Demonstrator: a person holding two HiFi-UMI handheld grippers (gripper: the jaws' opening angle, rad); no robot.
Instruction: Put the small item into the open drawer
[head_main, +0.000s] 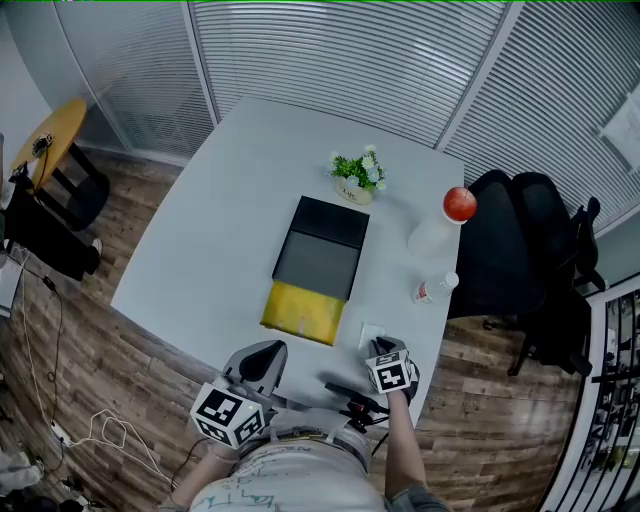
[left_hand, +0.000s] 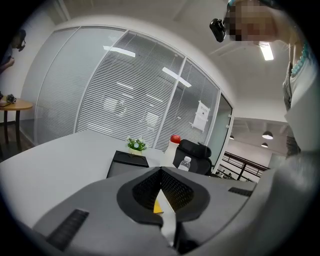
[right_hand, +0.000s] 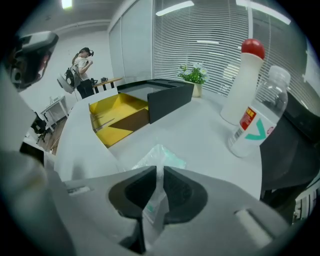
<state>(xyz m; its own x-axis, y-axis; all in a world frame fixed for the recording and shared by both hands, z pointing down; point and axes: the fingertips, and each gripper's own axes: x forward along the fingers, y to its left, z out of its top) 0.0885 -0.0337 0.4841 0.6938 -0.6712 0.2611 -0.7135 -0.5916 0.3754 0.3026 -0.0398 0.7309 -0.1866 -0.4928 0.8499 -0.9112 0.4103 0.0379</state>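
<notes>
The small item is a clear plastic packet (right_hand: 160, 156) lying flat on the white table (head_main: 220, 230) near its front right corner, also visible in the head view as the packet (head_main: 371, 333). My right gripper (right_hand: 157, 172) points steeply down over it, open by a narrow gap, and the packet's near end shows between the jaws. The yellow open drawer (head_main: 303, 312) sticks out of the front of a dark cabinet (head_main: 322, 250), left of the packet. My left gripper (head_main: 262, 360) hovers at the table's front edge, shut and empty, aimed at the drawer (left_hand: 157, 206).
A small potted plant (head_main: 358, 175) stands behind the cabinet. A white bottle with a red cap (head_main: 440, 225) and a water bottle (head_main: 435, 289) stand right of it, close to the packet. A black chair (head_main: 520, 250) sits off the table's right edge. A person (right_hand: 82, 65) stands far off.
</notes>
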